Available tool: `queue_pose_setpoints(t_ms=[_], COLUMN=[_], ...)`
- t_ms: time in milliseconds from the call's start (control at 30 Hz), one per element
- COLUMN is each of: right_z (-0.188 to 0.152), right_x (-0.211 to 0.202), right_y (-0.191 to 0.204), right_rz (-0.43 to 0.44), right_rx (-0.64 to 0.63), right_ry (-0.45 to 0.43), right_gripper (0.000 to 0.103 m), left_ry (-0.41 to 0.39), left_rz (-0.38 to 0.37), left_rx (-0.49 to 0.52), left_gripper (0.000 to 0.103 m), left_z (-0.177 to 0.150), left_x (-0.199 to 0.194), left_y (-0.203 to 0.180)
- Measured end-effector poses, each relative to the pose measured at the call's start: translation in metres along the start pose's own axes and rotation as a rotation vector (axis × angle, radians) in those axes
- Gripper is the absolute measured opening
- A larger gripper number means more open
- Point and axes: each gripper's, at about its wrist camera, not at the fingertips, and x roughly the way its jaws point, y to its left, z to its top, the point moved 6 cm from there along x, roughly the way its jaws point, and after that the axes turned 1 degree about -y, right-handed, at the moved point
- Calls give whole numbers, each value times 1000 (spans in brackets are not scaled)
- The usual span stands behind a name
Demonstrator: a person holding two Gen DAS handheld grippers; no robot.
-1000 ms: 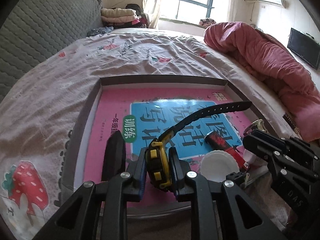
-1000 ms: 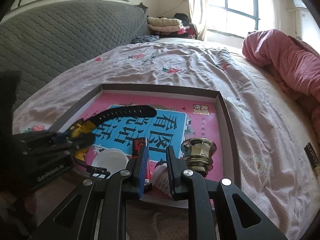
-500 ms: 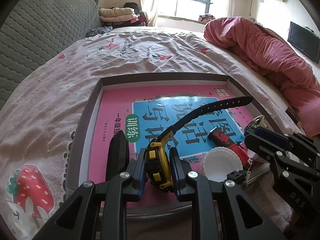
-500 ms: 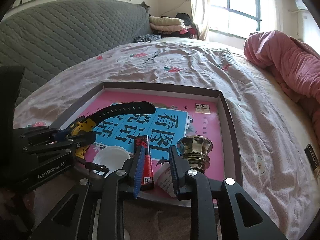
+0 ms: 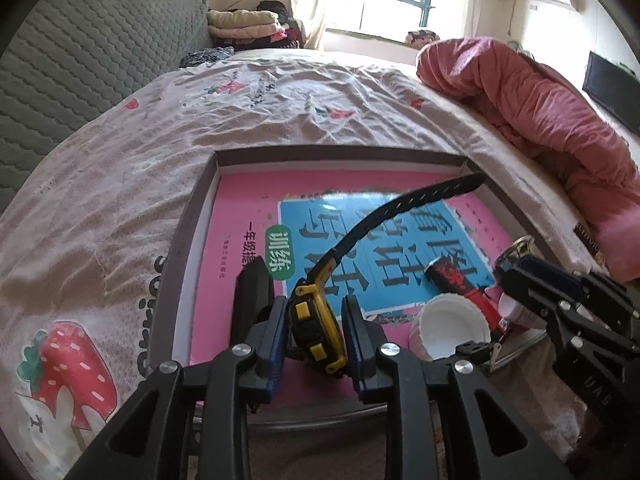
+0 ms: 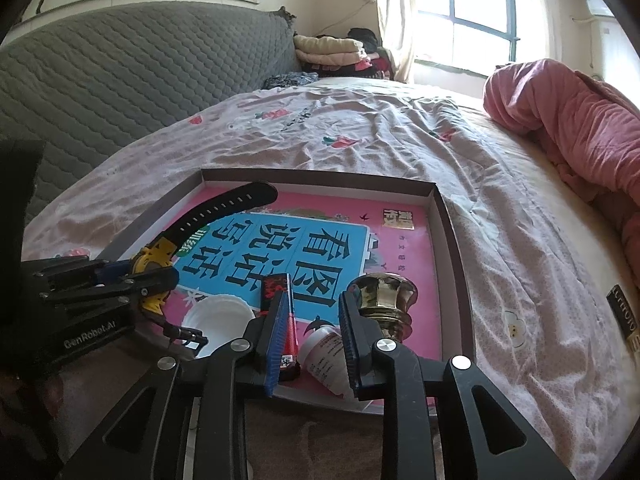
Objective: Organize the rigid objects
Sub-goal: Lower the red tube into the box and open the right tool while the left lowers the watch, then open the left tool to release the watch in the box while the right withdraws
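Note:
A shallow brown box (image 5: 188,220) (image 6: 448,216) lies on the bed with a pink and blue book (image 5: 248,200) (image 6: 332,240) inside. My left gripper (image 5: 316,328) (image 6: 140,280) is shut on a yellow and black wristwatch (image 5: 316,320) (image 6: 156,256); its black strap (image 5: 404,208) (image 6: 228,204) juts out over the book. My right gripper (image 6: 314,312) (image 5: 516,276) is open over the box's near edge, with a small white bottle (image 6: 326,350) between its fingers. A red and black tube (image 6: 278,292) (image 5: 452,276), a white cup (image 5: 452,324) (image 6: 218,320) and a brass knob (image 6: 384,296) lie close by.
The bed has a strawberry-print sheet (image 5: 100,200) (image 6: 520,240). A pink quilt (image 5: 540,120) (image 6: 568,108) is heaped at the right. A grey padded headboard (image 5: 80,60) (image 6: 140,72) runs along the left. Folded clothes (image 6: 332,48) lie by the window.
My right gripper's jaws have spread wider and now straddle the white bottle. My left gripper still holds the watch, in nearly the same spot.

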Motion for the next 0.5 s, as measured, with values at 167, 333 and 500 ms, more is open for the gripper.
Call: queue_pose_setpoints(t_ms=[167,333,500], right_z=[0,0,1], right_x=[0,0,-1], right_y=[-1,-1,-1], right_rz=[-5,-2,-7], right_rx=[3,7,9], right_ry=[1,-2,-11], right_gripper=[27,36,44], left_ry=[-31,-27,-48], left_rz=[-18,-23,-22], left_rx=[0,-5,-12], left_gripper=[35,36,37], left_z=[4,4,6], left_x=[-7,-6,-11], left_y=[-2,-2,-1])
